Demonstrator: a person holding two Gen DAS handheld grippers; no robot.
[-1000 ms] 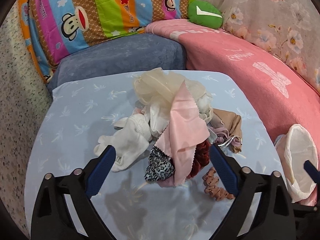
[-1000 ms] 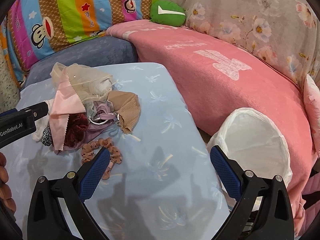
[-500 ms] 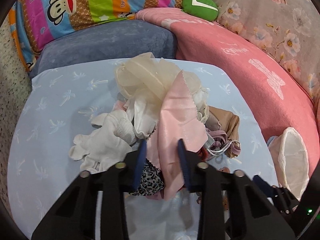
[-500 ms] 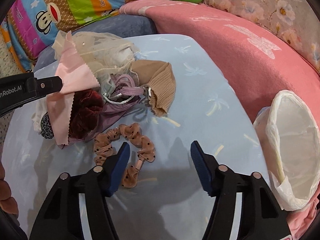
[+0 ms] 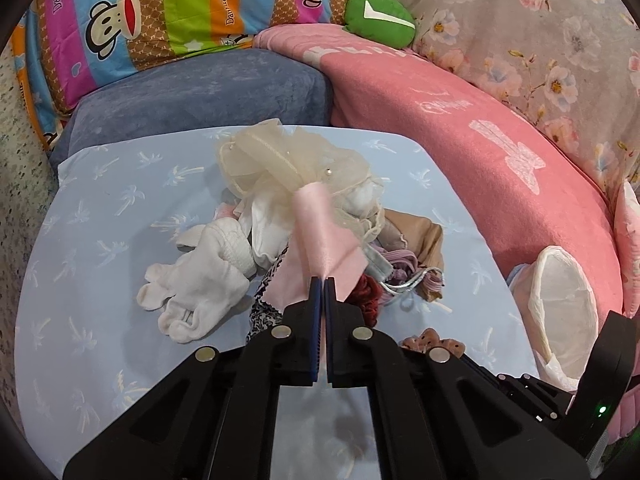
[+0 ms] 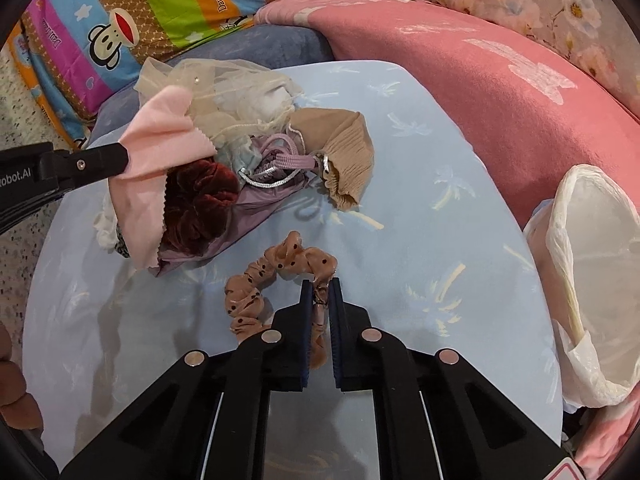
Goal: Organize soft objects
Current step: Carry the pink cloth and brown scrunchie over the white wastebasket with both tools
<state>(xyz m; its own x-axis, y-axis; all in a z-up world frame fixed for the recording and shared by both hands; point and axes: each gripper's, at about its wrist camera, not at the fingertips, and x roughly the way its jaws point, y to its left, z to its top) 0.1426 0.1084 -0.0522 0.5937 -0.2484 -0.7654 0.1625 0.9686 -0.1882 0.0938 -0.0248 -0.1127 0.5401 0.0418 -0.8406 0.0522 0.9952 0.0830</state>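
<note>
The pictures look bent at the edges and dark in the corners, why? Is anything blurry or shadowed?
Left wrist view: fisheye lens curves the pink blanket and blackens the corners; the pink cloth nearest the left claw looks soft. Right wrist view: same bending; the dotted scrunchie is sharp, and dark shadows fall on the blue sheet below the right claw.

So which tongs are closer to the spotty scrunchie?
Right. The right tongs are closing on the spotty scrunchie. The left tongs pinch the pink cloth over at the pile.
</note>
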